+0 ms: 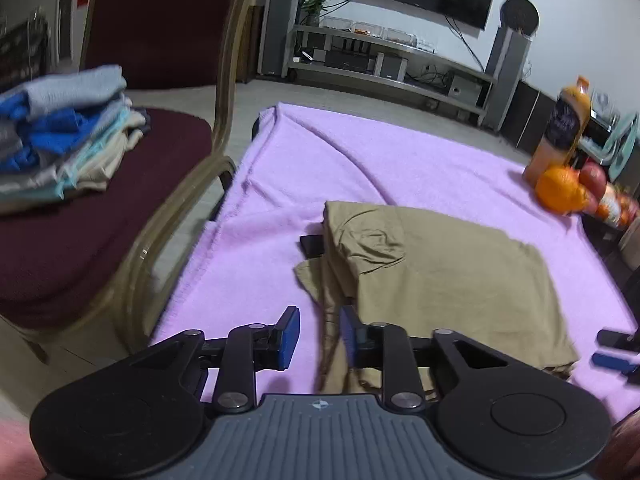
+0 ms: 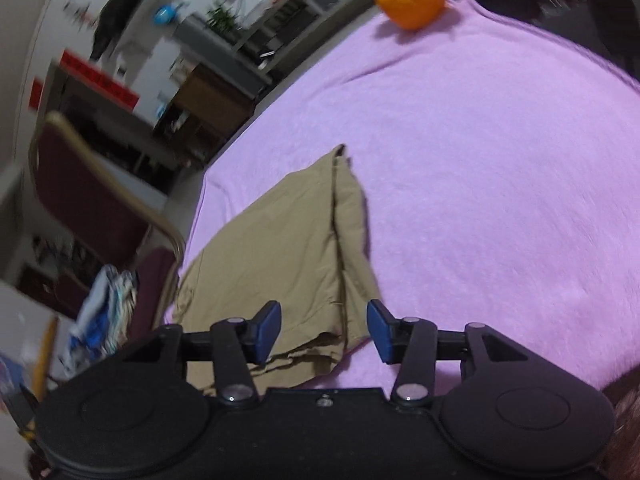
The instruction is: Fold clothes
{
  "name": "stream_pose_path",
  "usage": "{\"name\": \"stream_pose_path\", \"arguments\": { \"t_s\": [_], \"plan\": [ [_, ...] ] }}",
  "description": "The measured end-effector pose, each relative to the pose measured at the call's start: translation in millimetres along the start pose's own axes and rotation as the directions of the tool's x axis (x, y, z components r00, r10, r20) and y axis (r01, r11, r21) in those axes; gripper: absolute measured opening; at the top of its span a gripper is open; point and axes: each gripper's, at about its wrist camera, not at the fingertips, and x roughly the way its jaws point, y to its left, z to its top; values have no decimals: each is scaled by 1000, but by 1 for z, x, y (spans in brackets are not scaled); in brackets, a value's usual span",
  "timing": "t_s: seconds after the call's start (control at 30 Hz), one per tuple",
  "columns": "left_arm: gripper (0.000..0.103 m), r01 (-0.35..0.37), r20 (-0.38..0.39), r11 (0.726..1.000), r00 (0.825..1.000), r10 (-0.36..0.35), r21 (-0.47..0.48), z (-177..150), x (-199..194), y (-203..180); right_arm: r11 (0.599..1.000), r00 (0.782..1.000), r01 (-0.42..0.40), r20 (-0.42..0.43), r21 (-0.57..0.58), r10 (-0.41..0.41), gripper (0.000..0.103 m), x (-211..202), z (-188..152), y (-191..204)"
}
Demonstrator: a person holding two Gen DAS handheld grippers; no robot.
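Left wrist view: a khaki garment (image 1: 440, 276), already doubled over into a rough rectangle, lies on the lilac blanket (image 1: 320, 168) covering the table, with a loose flap and crumpled edge trailing toward 7 o'clock. The left gripper (image 1: 319, 334) hovers low over that loose edge, its blue pads narrowly parted with the fabric's edge showing in the gap; the pads do not appear to press on the cloth. At 3 o'clock, the tips of the right gripper (image 1: 614, 350) reach in near the garment's near corner.

From the right wrist view, the right gripper (image 2: 324, 332) stands open over the folded corner of the same khaki garment (image 2: 280, 240), nothing clamped between its pads.

At 9 o'clock from the garment, a stack of folded clothes (image 1: 60, 136) in blue, grey, mint and cream sits on a maroon chair (image 1: 120, 208), suggesting most of the job is finished. An orange (image 1: 560, 194) and a juice bottle (image 1: 560, 132) stand at 2 o'clock. Judging by the untidy edge, this piece likely needs another fold or a tidy-up before joining the stack.
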Motion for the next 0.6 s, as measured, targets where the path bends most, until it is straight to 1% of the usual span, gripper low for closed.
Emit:
{"name": "stream_pose_path", "arguments": {
  "t_s": [0.07,0.13,0.2,0.23,0.33,0.4,0.47,0.53,0.6],
  "plan": [
    [22,17,1,997,1000,-17,79,-3,5,-18,998,1000,-14,-9,69,15,46,4,2,-11],
    [22,1,2,983,1000,-2,183,-7,11,-39,994,999,-18,-34,105,22,47,11,3,-16],
    [22,-7,-31,970,999,15,244,-11,22,-52,992,998,-16,-56,124,23,47,21,2,-18],
    [22,-14,-53,966,998,28,257,-12,28,-54,991,998,-13,-64,130,21,48,25,2,-18],
    [24,-41,-116,965,991,73,260,-14,45,-53,993,999,11,-55,122,-4,49,34,5,-19],
    [28,-36,-140,974,988,68,222,-12,50,-45,993,999,6,-46,119,-1,49,38,9,-19],
    [30,-27,-161,984,985,57,178,-10,53,-39,994,999,-1,-40,107,6,50,43,10,-18],
    [32,-24,-170,987,984,51,159,-10,53,-36,991,998,-29,-50,133,36,50,48,10,-19],
    [33,-22,-177,989,983,48,144,-10,54,-33,972,993,-79,-67,222,96,50,51,7,-27]
  ]
}}
